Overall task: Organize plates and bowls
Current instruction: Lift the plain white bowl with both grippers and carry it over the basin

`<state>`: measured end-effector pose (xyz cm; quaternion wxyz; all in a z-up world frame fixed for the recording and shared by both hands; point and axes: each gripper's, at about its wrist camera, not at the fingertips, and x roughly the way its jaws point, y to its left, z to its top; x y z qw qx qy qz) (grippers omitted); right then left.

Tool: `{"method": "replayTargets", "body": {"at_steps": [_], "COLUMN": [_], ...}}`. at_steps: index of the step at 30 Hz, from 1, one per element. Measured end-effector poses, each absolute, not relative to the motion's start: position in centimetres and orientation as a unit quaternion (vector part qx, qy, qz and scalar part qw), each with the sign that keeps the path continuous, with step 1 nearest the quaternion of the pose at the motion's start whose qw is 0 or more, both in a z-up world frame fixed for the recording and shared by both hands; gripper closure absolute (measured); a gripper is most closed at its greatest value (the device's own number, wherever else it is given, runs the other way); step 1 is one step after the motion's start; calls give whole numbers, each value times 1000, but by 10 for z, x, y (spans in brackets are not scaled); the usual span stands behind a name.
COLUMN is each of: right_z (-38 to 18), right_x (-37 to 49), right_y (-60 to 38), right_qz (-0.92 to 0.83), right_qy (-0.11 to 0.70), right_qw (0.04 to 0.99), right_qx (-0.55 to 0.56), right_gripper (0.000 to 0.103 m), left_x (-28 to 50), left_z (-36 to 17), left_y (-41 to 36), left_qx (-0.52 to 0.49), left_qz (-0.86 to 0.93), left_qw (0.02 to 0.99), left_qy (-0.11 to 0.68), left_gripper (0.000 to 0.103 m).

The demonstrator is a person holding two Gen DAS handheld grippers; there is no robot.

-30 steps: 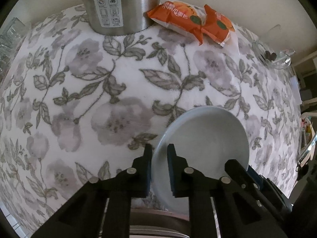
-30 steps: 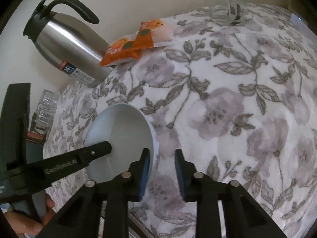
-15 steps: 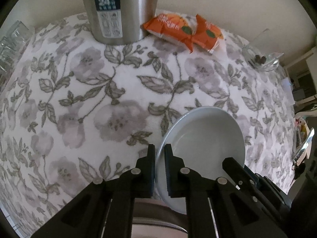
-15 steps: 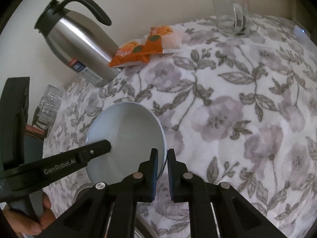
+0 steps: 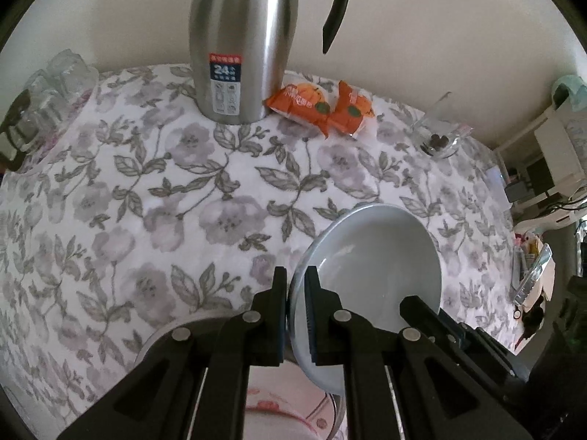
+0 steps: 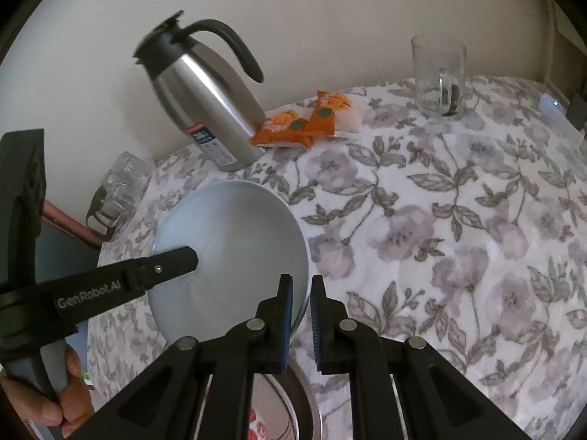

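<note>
Both grippers are clamped on the pale blue bowl [image 5: 374, 256] — left gripper [image 5: 297, 315] pinches its near-left rim, right gripper [image 6: 301, 319] pinches the opposite rim, each with one finger inside and one outside. Bowl is tilted above the floral tablecloth [image 5: 146, 201], with the rim of a metal dish [image 5: 165, 333] just under the left gripper. Behind it — steel thermos [image 5: 234, 47], orange snack packets [image 5: 319, 106], glass mug [image 6: 438, 73].

Pale blue bowl [image 5: 378, 256], grey-floral white tablecloth [image 5: 146, 201] (orange packets [image 5: 319, 108] behind)
</note>
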<state>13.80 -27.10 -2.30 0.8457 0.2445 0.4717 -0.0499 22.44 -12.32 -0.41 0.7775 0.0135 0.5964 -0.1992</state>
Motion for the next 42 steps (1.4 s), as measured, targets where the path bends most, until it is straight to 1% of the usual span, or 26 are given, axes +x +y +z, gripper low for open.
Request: {"method": "replayTargets", "body": {"at_steps": [5,14,26,42], "right_z": [-2,18,40,59], "right_x": [124,95,58,32], "right_y": [-261,-241,-219,-185], "right_qz": [-44,-39,-31,-7], "right_qy": [462,453,437,418], "right_qw": [857,867,879,895], "right_qx": [224,206,185,157], "right_gripper": [92,92,92,92], "left_x": [206,174,128,91], "left_z": [11,35,57,82], "left_y": [-111,-93,-70,-37], "left_qx": [2,1,-9,-12], "left_qz": [-196,-194,-185,-167], "left_qw": [786,801,818,840], "left_qy": [586,567,545,517], "left_gripper": [94,94,94,94]}}
